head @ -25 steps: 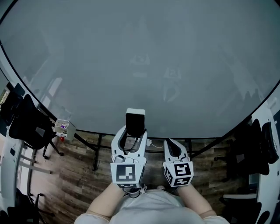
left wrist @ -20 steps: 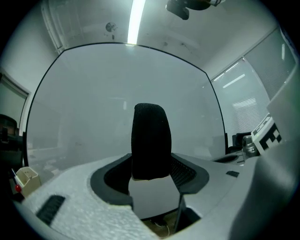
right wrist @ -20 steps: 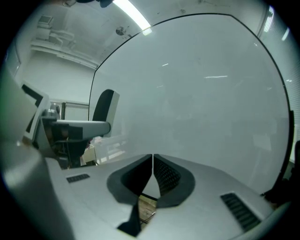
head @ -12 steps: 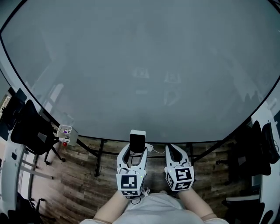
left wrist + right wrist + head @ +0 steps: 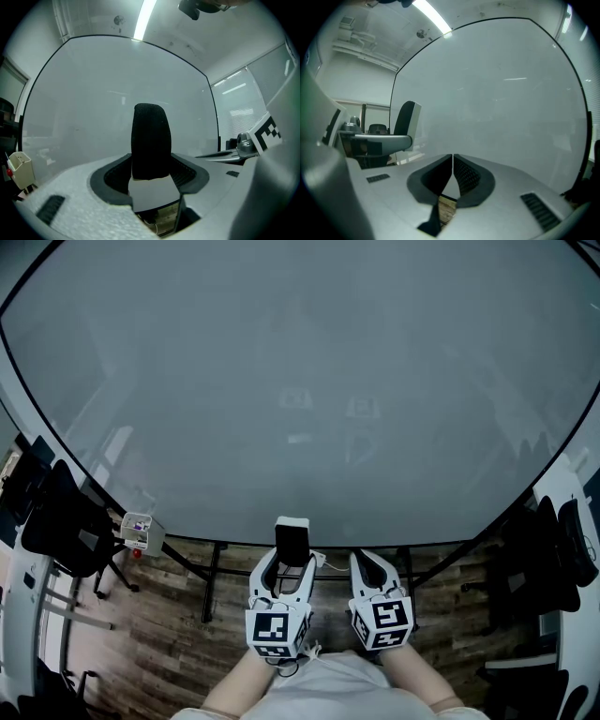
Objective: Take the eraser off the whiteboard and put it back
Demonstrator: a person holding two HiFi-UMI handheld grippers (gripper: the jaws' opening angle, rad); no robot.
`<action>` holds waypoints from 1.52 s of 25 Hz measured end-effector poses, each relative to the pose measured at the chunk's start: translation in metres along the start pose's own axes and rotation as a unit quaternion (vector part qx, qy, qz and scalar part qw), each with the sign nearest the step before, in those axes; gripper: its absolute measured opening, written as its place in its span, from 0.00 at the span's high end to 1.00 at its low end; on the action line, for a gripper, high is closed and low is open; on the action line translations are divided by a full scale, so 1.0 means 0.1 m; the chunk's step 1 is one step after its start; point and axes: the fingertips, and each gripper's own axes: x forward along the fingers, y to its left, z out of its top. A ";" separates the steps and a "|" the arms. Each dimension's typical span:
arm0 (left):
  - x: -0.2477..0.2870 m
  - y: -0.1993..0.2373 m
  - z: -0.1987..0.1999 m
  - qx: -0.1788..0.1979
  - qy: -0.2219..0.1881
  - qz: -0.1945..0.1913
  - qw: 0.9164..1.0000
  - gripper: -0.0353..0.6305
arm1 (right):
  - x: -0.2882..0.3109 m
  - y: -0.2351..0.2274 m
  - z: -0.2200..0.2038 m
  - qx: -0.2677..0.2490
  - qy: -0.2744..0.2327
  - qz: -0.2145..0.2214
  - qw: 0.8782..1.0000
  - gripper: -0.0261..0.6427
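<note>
Left gripper (image 5: 287,563) clamped on the eraser (image 5: 292,540), held off the whiteboard (image 5: 300,381) near its lower edge, right gripper (image 5: 372,561) shut, empty; I would square the eraser's flat face to the whiteboard, seat it, then release.

Black chairs (image 5: 56,517), wooden floor (image 5: 159,624), small white box (image 5: 141,531)
The chairs stand on the floor at the left side; the box is just beside them, a little lower
</note>
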 end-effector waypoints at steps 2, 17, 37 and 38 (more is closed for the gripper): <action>0.01 -0.01 0.00 -0.005 -0.001 -0.001 1.000 0.56 | 0.00 -0.01 0.00 0.001 0.000 -0.002 1.000 0.92; 0.27 0.08 0.31 0.009 -0.015 0.003 1.000 0.56 | 0.11 -0.06 0.06 0.001 -0.005 0.002 1.000 0.92; 0.88 0.25 1.04 0.037 -0.059 0.017 0.997 0.56 | 0.35 -0.11 0.10 0.001 0.002 0.008 1.000 0.92; 0.89 0.26 1.04 0.037 -0.058 0.018 0.997 0.56 | 0.36 -0.12 0.09 0.003 0.003 0.007 1.000 0.92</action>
